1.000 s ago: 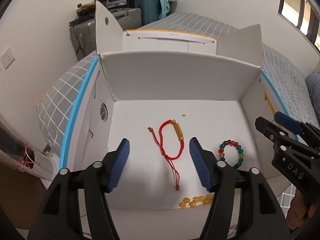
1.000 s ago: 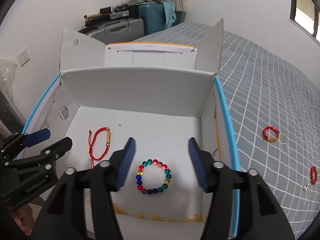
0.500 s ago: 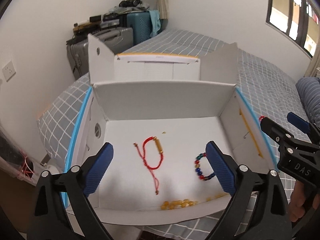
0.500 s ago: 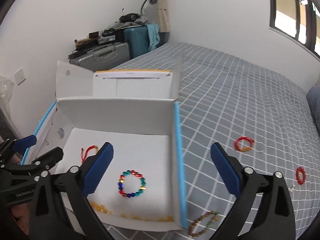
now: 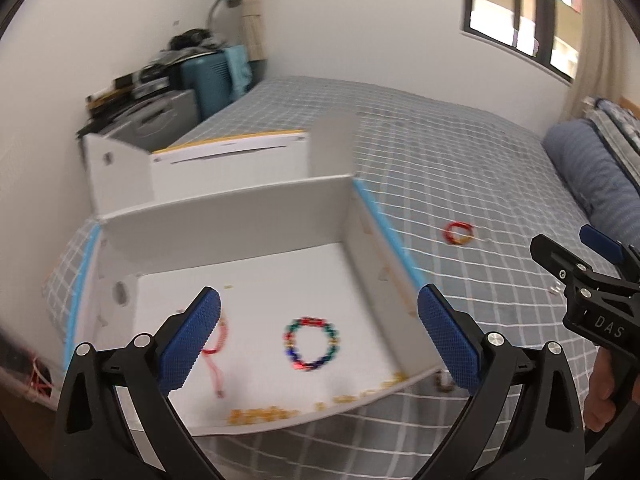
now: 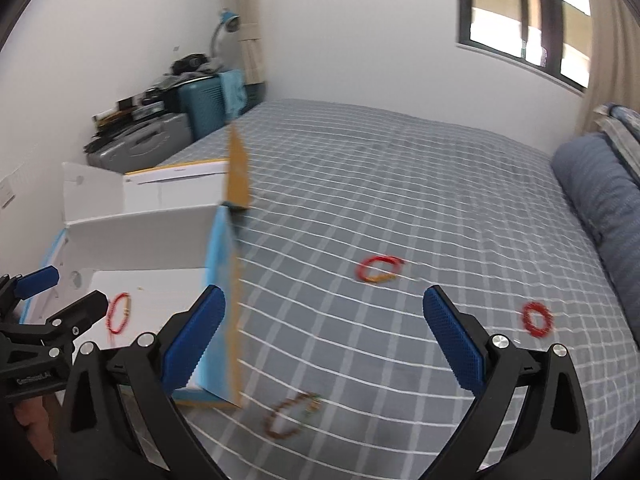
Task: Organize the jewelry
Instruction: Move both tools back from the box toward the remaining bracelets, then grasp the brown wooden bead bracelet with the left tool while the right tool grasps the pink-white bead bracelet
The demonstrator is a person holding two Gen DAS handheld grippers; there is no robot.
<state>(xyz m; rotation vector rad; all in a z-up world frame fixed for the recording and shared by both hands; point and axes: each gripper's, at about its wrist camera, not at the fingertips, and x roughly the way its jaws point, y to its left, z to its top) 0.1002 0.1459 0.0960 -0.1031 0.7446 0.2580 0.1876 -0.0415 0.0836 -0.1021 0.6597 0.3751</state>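
Bedspread point(image 6: 400, 200) in grey check holds a white cardboard box point(image 5: 224, 224). My left gripper point(image 5: 319, 346) and right gripper point(image 6: 324, 354) both hang spread wide, holding nothing. Inside the box lies a multicoloured bead bracelet point(image 5: 312, 344); a red bracelet point(image 6: 378, 269) rests on the bedspread.

The box point(image 5: 224, 220) stands open-topped, its upright right wall point(image 6: 224, 280) bordering bare bedspread point(image 6: 400, 208).

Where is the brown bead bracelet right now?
In the right wrist view, the brown bracelet lies on the bed, just outside the white box.
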